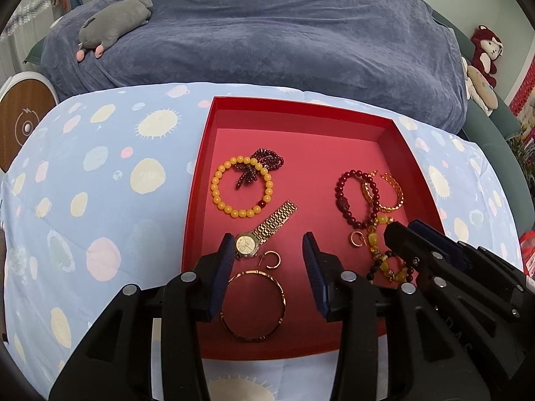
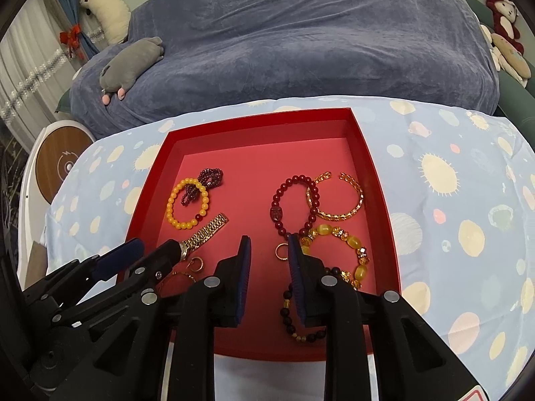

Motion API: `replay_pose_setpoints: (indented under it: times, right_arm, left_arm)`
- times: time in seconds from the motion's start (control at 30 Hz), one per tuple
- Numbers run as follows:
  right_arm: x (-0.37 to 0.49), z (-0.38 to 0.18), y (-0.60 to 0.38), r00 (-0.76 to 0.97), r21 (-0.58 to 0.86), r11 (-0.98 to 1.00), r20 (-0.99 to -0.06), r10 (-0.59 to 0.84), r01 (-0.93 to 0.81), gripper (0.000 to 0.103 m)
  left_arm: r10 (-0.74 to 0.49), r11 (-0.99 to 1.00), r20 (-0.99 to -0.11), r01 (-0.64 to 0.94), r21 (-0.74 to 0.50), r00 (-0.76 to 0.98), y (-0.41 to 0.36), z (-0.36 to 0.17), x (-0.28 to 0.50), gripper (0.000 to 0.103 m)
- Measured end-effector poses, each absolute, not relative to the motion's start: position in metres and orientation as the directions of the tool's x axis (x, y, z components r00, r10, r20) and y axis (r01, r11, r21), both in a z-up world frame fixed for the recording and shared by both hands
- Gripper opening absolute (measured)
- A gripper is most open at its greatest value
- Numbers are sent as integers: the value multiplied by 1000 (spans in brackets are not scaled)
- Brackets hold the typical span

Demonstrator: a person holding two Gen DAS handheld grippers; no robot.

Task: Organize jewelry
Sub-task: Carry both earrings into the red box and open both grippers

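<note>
A red tray (image 1: 200,153) (image 2: 371,180) holds the jewelry. On its left lie a yellow bead bracelet (image 1: 217,197) (image 2: 174,210), a dark purple bead strand (image 1: 267,160) (image 2: 210,177), a gold watch (image 1: 247,244) (image 2: 207,230), a small hoop earring (image 1: 272,260) (image 2: 197,264) and a gold bangle (image 1: 254,304). On its right lie a red bead bracelet (image 1: 344,200) (image 2: 284,197), a gold open cuff (image 1: 384,193) (image 2: 337,197), an amber bead bracelet (image 1: 381,254) (image 2: 351,244) and a second hoop earring (image 1: 357,239) (image 2: 282,252). My left gripper (image 1: 269,247) is open over the watch and earring. My right gripper (image 2: 267,244) is open just left of the second earring.
The tray sits on a light blue spotted cloth (image 1: 100,200) (image 2: 451,200). Behind it is a blue-grey blanket (image 1: 267,33) with a grey plush toy (image 1: 113,23) (image 2: 130,60). A round wooden-topped stand (image 1: 23,123) (image 2: 60,163) is at the left.
</note>
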State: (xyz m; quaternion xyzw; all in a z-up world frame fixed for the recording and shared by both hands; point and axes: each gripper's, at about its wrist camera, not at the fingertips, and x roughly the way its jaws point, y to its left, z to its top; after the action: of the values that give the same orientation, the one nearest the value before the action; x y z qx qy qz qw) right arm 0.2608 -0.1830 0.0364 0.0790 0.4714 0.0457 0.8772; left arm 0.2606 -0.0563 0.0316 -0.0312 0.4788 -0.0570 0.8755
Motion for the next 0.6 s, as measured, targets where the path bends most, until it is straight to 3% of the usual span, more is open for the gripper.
replay_pose_setpoints:
  times: [0.17,0.5,0.6]
  right_arm:
    - [252,43,-187,566,180,984,-812,143,10,35]
    - [230,54,-190,580,163,987,-805,126,11,39]
    - [220,56,-191,584,151,988,-804,112,18,44]
  left_arm:
    - [-133,991,-831,67,-116,540,-55,37,254,40]
    - [-134,991,-828,71,-114,544,-55,45,234,41]
    - [-135,991,-829,68,-118,542,-54,46,229,41]
